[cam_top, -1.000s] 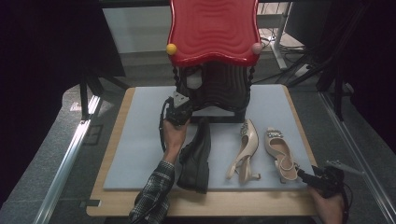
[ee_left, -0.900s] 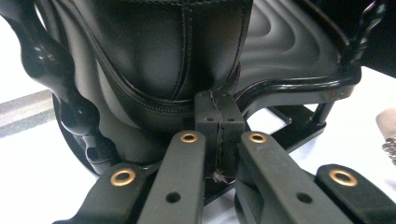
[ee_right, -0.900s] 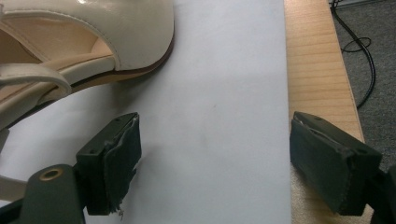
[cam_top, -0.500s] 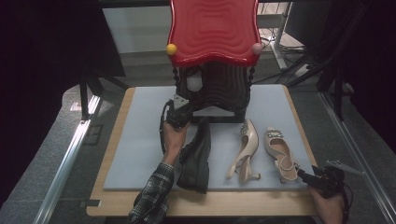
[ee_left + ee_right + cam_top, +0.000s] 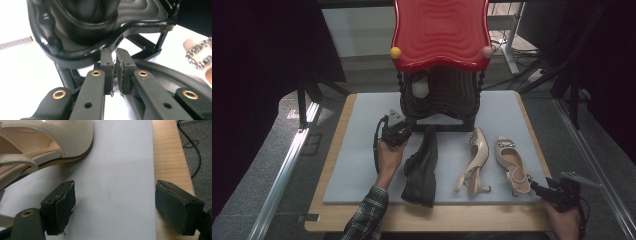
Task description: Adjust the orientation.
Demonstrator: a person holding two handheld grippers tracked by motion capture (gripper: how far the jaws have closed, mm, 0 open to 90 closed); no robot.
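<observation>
Left gripper point(image 5: 399, 129) held out mid-table in left hand point(image 5: 388, 152), plaid sleeve point(image 5: 367, 220) entering from bottom edge, forearm angled forward. Jaws nearly together, thin gap between pads point(image 5: 107, 67), nothing between them. Right gripper point(image 5: 542, 190) low at near right corner, right hand point(image 5: 564, 222) at bottom edge. Jaws spread wide, pads point(image 5: 63, 206) well apart, empty.
</observation>
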